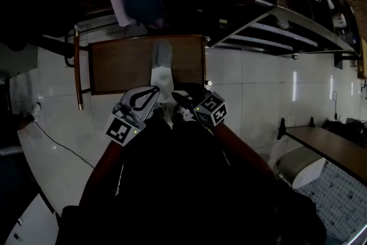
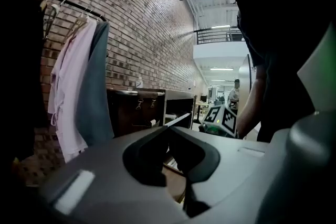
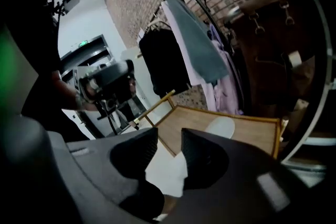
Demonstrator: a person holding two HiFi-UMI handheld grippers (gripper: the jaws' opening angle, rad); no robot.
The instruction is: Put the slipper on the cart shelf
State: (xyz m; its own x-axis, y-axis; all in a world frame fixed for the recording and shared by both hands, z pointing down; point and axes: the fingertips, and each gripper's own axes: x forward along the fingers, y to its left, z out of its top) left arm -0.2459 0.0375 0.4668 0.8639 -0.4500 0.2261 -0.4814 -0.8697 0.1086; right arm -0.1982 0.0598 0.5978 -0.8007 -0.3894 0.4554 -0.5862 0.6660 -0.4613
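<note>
Slipper [image 1: 162, 69] question: where exactly is it? All I can make out is something pale on the wood. — first poster

It's lying lengthwise down the middle of the cart shelf [image 1: 120, 66], grey end far away and white end pointing back at the person. The white end comes right to the shelf's near edge. I can't tell whether the whole sole is flat on the board. — second poster

And the tools? — first poster

The right gripper [image 3: 169, 134] has it. In the right gripper view the jaws are about half closed, and the slipper's white near end fills the gap between the pads. The pale toe pokes out further along the board, past the right-hand jaw. The left gripper [image 2: 169, 129] has its tips pinched together with nothing in them (bare wood shows through the gap lower down). In the head view it sits just to the left of the slipper, by the shelf's near edge. Whether it's touching the slipper I can't say. — second poster

Anything else around? — first poster

There's a pink shirt [image 2: 65, 97] and a grey garment [image 2: 94, 92] hanging on a rail in front of a brick wall [image 2: 142, 23]. The shelf stands on a white tiled floor [image 1: 252, 83]. The head view is pretty dark, and both of the person's arms reach in from the bottom of it. — second poster
</note>
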